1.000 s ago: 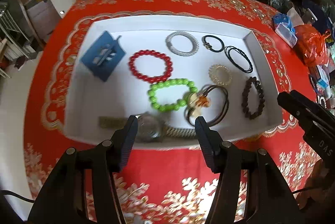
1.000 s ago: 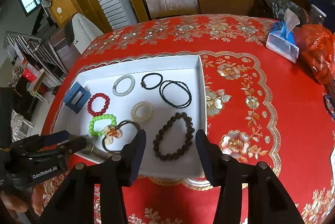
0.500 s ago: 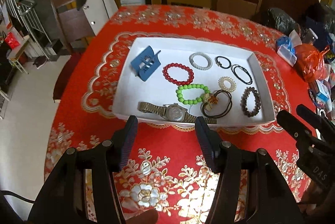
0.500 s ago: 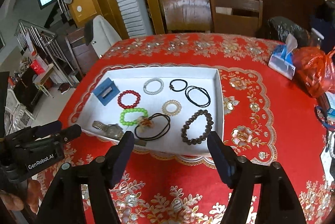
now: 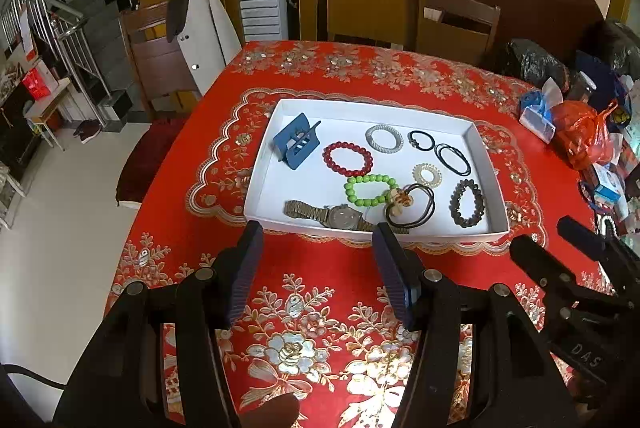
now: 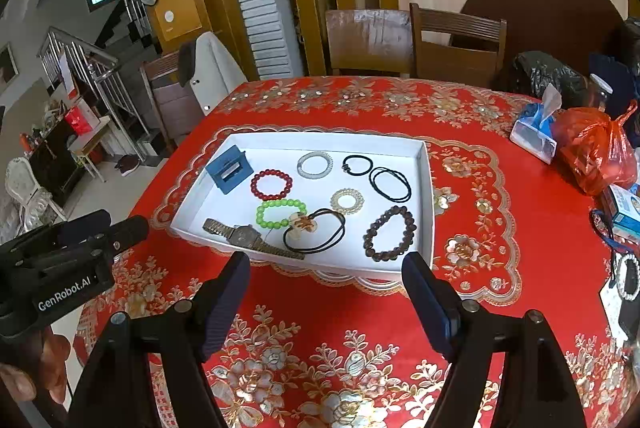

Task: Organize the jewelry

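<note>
A white tray (image 5: 260,167) (image 6: 427,187) sits on the red tablecloth. In it lie a blue hair clip (image 5: 297,145) (image 6: 229,167), a red bead bracelet (image 5: 347,158) (image 6: 271,183), a green bead bracelet (image 5: 370,190) (image 6: 280,214), a metal watch (image 5: 340,216) (image 6: 244,236), a dark bead bracelet (image 5: 466,203) (image 6: 390,234), black hair ties (image 5: 452,157) (image 6: 390,183) and other rings. My left gripper (image 5: 318,236) and right gripper (image 6: 326,264) are both open and empty, held above the table short of the tray's near edge.
A tissue pack (image 6: 534,133), an orange plastic bag (image 6: 596,151) and small boxes crowd the table's right side. Wooden chairs (image 6: 456,43) stand behind the table. The table's left edge drops to the floor (image 5: 60,228).
Both grippers have pulled back and up from the tray, so it looks smaller and farther. The right gripper's jaws have opened wider. The jewelry has not moved.
</note>
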{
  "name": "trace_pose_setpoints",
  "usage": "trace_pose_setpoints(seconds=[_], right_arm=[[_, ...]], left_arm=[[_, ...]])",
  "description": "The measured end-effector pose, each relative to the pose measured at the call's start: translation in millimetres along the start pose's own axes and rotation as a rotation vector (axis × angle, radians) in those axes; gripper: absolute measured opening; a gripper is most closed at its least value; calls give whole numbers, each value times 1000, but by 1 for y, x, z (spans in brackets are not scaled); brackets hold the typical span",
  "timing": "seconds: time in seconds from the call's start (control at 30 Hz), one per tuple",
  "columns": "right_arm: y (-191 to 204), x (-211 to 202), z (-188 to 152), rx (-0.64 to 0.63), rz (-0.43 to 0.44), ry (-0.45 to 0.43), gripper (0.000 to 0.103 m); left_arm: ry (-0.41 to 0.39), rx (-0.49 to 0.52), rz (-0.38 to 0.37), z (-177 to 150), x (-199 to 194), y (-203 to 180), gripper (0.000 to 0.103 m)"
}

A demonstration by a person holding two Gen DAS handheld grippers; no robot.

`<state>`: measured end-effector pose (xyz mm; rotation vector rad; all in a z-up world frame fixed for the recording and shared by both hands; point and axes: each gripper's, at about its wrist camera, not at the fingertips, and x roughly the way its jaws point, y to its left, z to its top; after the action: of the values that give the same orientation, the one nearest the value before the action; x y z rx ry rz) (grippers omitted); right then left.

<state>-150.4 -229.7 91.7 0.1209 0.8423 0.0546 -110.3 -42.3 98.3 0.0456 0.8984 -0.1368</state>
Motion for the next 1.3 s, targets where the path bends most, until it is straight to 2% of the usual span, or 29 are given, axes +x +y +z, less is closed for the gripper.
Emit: trace_pose_setpoints(seconds=[0.73, 1.3], right_arm=[[3, -3, -1, -1, 8, -6, 77], [0, 13, -2, 9, 17, 18, 77]], left_arm=[[-7, 19, 21, 2, -3, 1, 56], [48, 17, 8, 3, 18, -2, 56]])
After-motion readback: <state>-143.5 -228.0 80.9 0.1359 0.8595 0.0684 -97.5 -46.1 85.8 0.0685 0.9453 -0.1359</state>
